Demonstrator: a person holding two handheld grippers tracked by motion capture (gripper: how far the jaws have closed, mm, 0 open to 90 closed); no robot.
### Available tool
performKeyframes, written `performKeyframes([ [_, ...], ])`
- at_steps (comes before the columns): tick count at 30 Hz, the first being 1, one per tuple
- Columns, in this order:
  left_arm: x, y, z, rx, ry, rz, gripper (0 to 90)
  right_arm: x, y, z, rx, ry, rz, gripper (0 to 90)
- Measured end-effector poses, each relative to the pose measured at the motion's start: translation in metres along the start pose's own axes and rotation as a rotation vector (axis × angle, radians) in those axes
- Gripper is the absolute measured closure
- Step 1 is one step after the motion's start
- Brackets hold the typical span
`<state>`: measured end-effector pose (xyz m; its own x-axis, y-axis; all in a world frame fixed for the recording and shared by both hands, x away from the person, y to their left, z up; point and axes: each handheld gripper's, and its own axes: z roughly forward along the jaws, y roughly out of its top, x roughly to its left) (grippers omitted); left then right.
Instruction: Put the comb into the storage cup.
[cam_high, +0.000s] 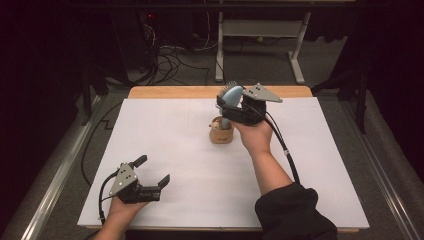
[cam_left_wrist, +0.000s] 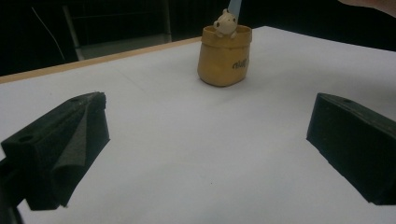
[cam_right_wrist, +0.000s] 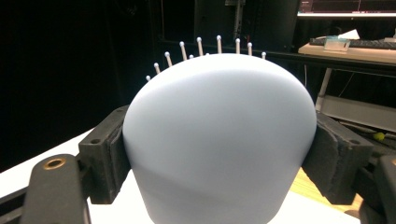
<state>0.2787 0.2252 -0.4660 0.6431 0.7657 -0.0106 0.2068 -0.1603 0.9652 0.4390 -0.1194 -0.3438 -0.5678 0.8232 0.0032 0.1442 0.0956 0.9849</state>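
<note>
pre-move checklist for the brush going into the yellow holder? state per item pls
1. Right gripper grip on the hairbrush: both pads press the sides of its blue head. Ok.
2. Handle tip inside the holder: the high view shows the handle reaching down to the rim; depth hidden. Cannot tell.
3. Holder upright on the white table: stands level in the left gripper view. Ok.
4. Bear figure at the holder's rim, close to the handle: contact unclear. Cannot tell.
5. Left gripper out of the way: jaws open, empty, near the table's front edge. Ok.
</note>
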Motion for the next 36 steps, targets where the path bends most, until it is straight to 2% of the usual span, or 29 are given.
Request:
performKeyframes([
  [11, 0.000, 0.000, 0.000, -0.002, 0.000, -0.001, 0.2, 0.000, -0.006, 0.004, 0.014, 0.003, 0.012, 20.6],
  [24, 0.000, 0.000, 0.000, 0.002, -0.002, -0.002, 0.2, -0.006, -0.016, 0.006, 0.021, 0.004, 0.041, 20.5],
  [31, 0.000, -0.001, 0.000, 0.000, -0.005, -0.005, 0.3, -0.014, -0.015, 0.005, 0.031, -0.007, 0.097, 20.1],
  [36, 0.000, -0.001, 0.000, 0.001, -0.006, -0.006, 0.3, -0.018, -0.015, 0.004, 0.036, -0.006, 0.114, 20.0],
])
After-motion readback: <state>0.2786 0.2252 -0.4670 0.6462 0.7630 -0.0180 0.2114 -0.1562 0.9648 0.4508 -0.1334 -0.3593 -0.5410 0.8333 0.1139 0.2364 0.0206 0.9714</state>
